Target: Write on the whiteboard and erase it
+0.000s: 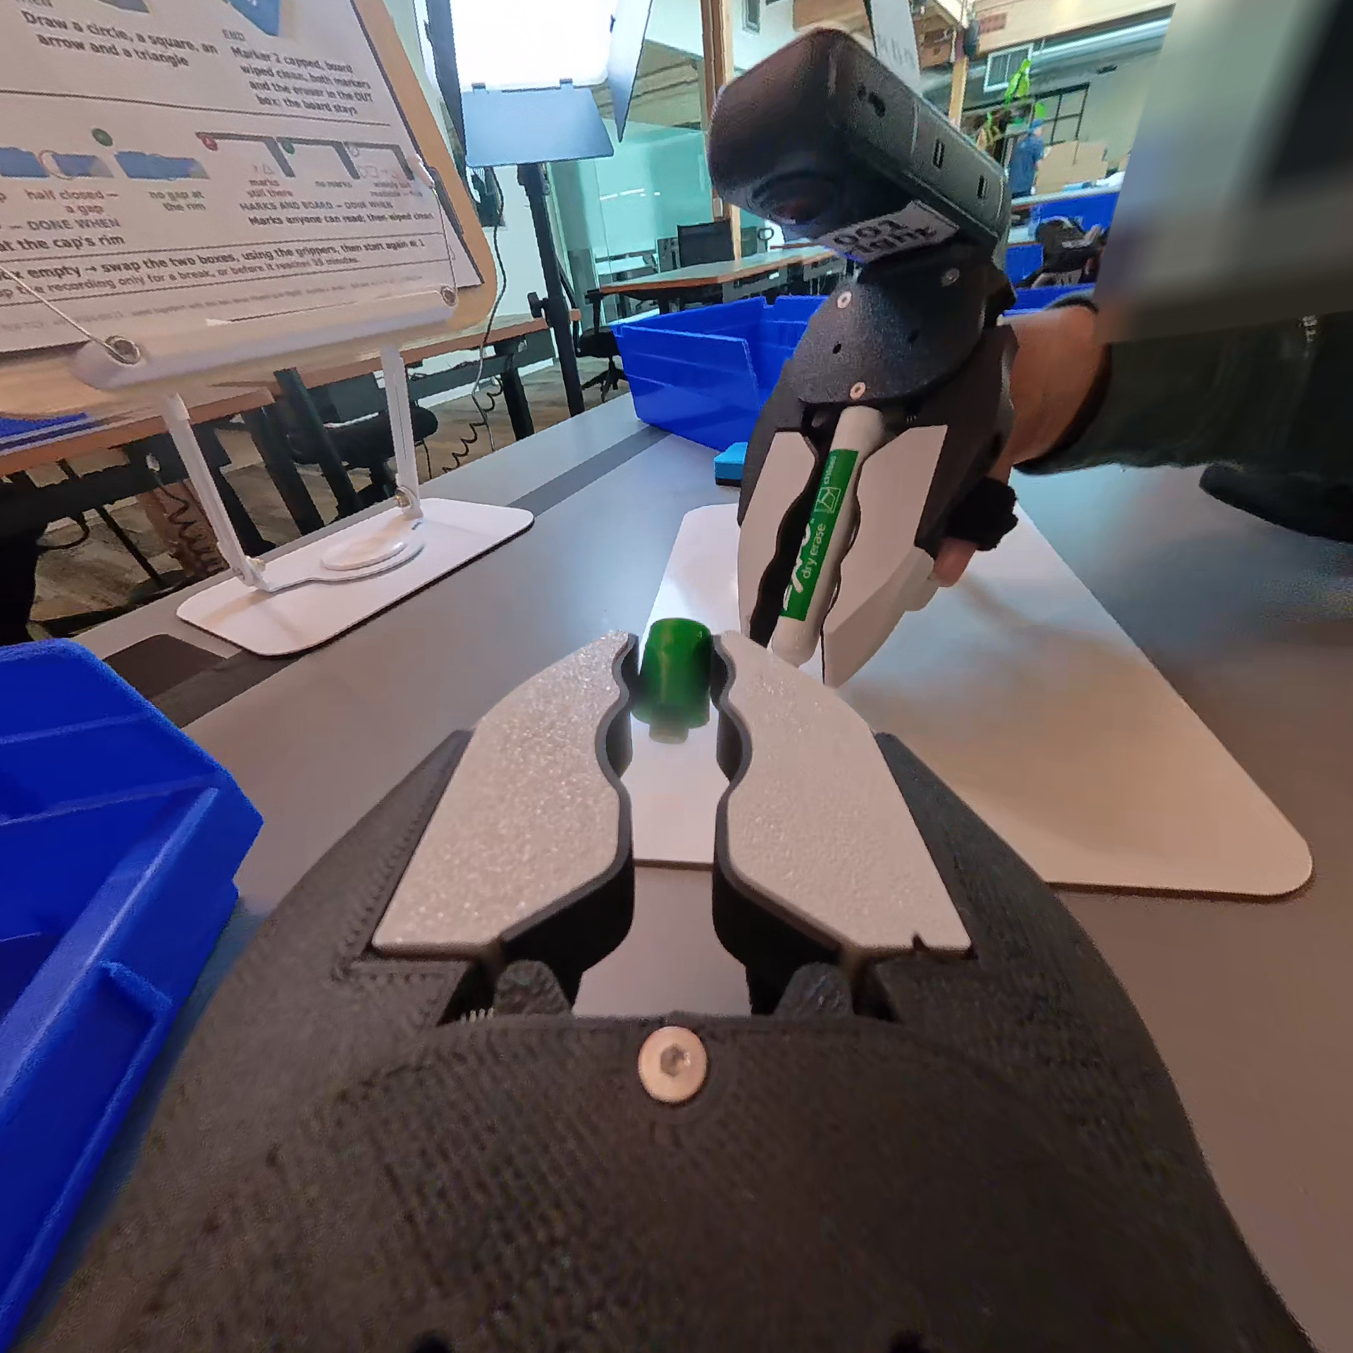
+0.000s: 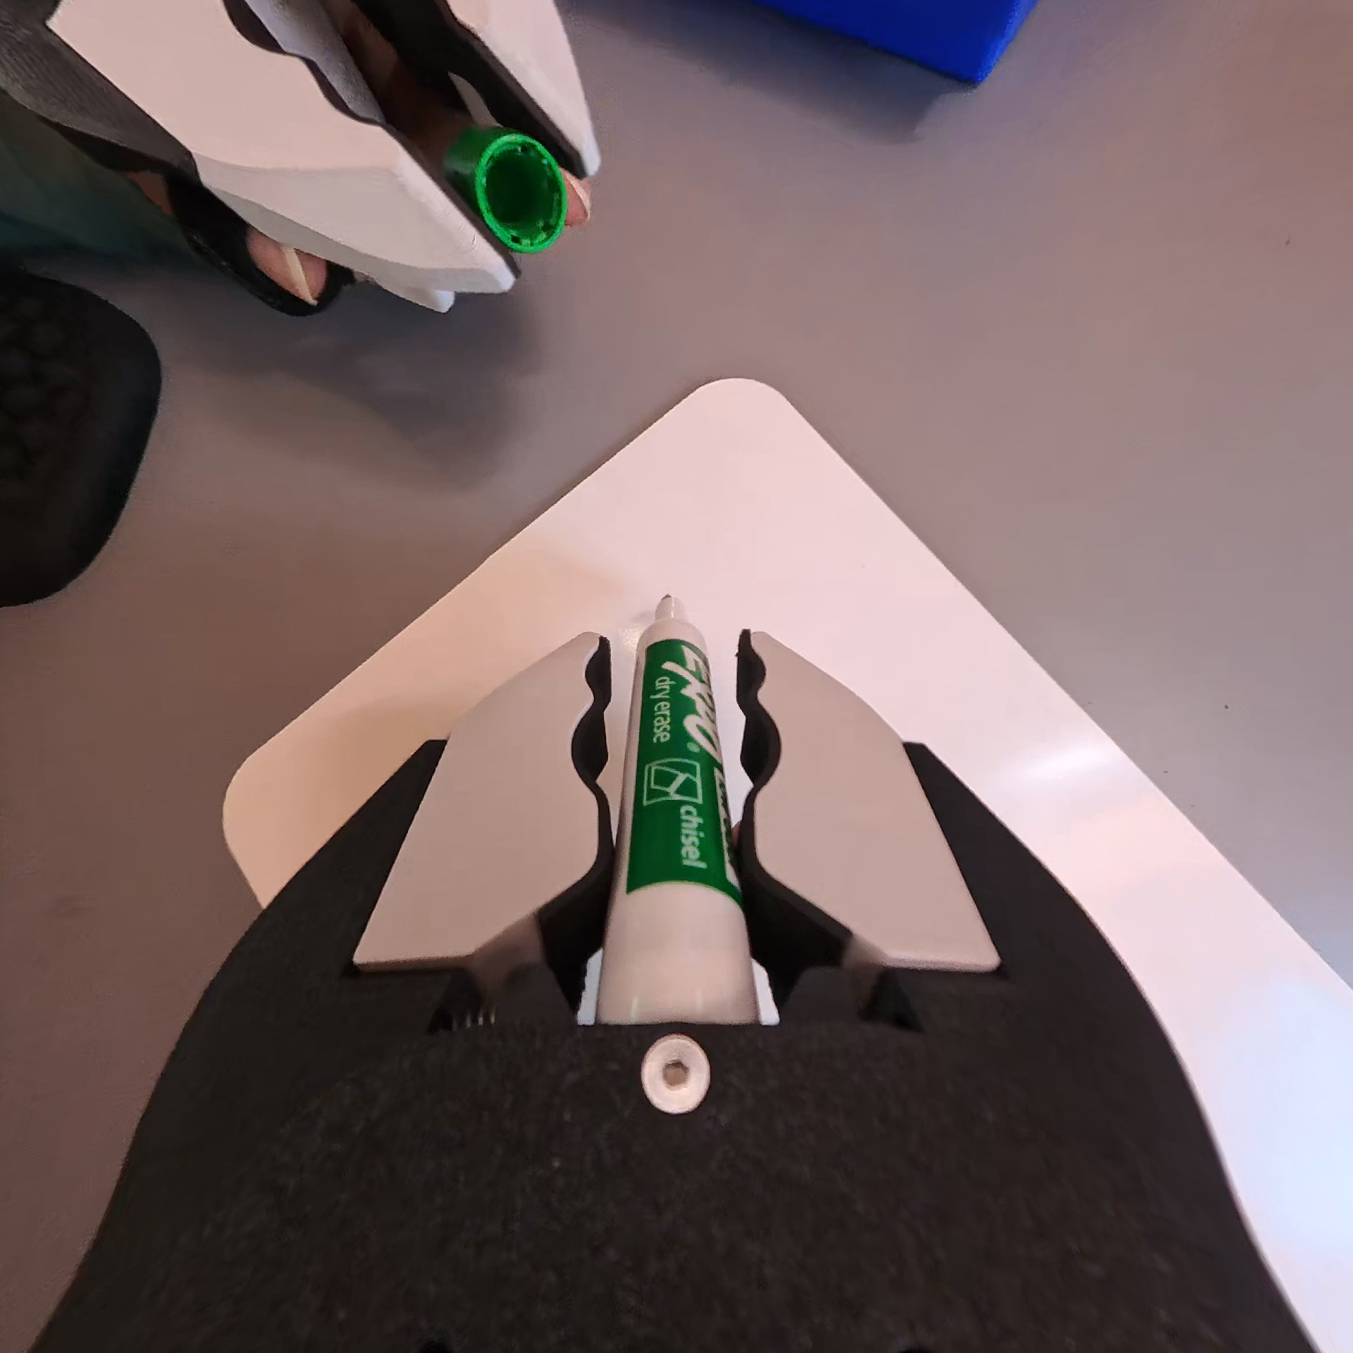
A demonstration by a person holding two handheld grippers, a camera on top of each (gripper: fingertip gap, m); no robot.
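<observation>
Whiteboard (image 2: 915,659) blank: your right gripper (image 2: 670,644) pinches the uncapped marker (image 2: 677,776), left gripper (image 1: 673,644) clamps its cap (image 1: 673,677); lower the tip near the corner, write.

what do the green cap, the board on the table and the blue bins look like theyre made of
Green cap: looks like hard moulded plastic, semi-glossy, with a thin hollow rim.
Board: smooth, glossy white sheet with rounded corners and soft reflections; the darker edge suggests a coated core, though the core can't be told.
Blue bins: likely rigid moulded plastic, satin, with stiff moulded walls.
</observation>
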